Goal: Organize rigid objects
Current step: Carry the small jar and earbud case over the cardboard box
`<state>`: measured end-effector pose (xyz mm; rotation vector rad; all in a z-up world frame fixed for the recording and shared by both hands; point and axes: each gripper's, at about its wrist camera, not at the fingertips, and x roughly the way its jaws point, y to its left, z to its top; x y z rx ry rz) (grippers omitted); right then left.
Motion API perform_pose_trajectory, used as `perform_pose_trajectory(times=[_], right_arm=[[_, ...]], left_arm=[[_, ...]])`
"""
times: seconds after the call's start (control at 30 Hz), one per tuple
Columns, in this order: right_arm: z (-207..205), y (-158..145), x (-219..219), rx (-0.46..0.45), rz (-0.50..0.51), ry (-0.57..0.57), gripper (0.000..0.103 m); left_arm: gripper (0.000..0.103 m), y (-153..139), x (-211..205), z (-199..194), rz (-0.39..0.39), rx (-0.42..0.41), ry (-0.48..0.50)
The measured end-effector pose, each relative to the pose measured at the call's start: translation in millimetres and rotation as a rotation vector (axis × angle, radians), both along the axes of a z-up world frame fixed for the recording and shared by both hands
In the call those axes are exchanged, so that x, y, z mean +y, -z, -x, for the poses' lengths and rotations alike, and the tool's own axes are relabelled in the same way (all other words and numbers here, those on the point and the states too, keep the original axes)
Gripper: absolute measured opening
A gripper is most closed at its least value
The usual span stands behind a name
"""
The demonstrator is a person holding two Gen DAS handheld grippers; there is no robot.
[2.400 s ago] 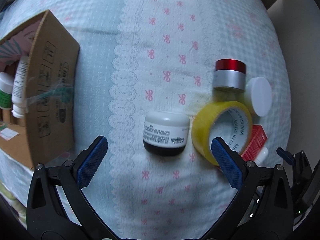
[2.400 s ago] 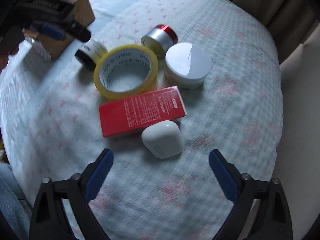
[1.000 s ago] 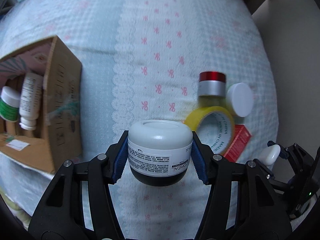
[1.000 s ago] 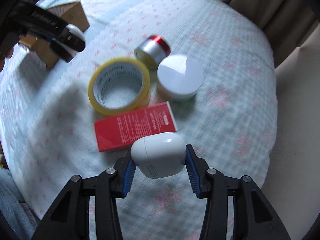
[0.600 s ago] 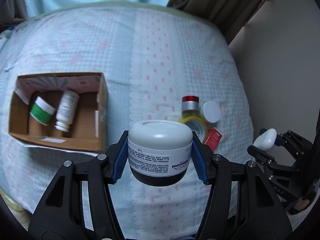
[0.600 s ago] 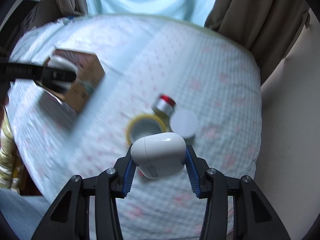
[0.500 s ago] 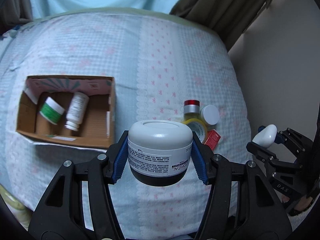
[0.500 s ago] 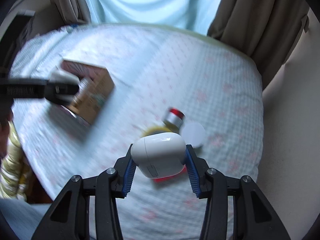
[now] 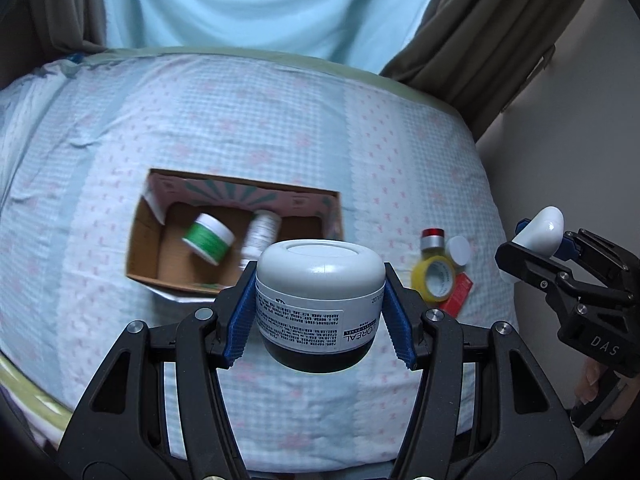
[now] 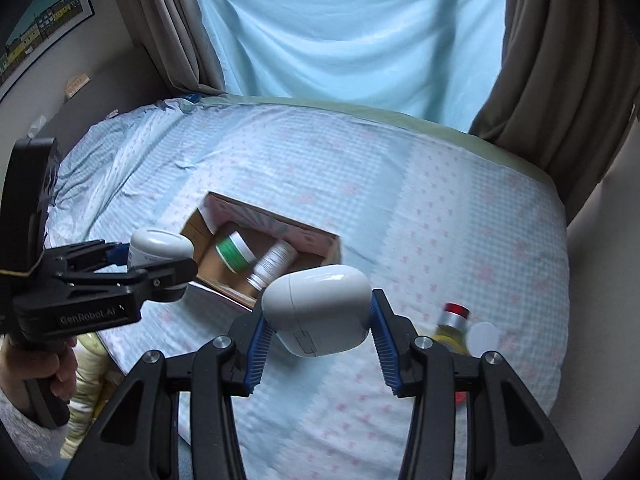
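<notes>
The left gripper [image 9: 320,312] is clenched on a white-lidded cream jar [image 9: 320,284], and the right gripper [image 10: 318,342] is clamped on a small white case [image 10: 318,312]; both are held in the air above the bed [image 9: 280,128]. To do this step well, I would bring each item over the open cardboard box [image 9: 338,210] one at a time, lower it into bare floor space, and release only once it rests. Inside the box lie a green-labelled jar [image 9: 208,238] and a white bottle [image 9: 260,234], near each other. Beyond, tape roll [image 9: 434,280] and a red-capped jar [image 9: 433,238] wait on the bed.
</notes>
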<state>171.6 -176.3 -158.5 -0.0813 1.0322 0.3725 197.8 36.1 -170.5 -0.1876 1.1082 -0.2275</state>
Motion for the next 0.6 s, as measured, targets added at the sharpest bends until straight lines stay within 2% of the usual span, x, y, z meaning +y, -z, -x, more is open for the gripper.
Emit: perform_pose_trajectory(times=[0.17, 0.33, 0.6], right_arm=[[-9.6, 8.0, 53.8, 0.024, -0.024, 0.056, 0.043], [-24.3, 30.1, 101.7, 0.079, -0.069, 0.153, 0.043], [-56.3, 80.4, 140.9, 0.184, -0.107, 0.3, 0.043]], left_arm=[[0.054, 8.6, 61.8, -15.2, -0.021, 0.015, 0.044], [0.054, 30.5, 112.9, -38.4, -0.065, 0.041, 0.102], [0.054, 87.9, 145.7, -80.5, -0.11, 0.122, 0.182]])
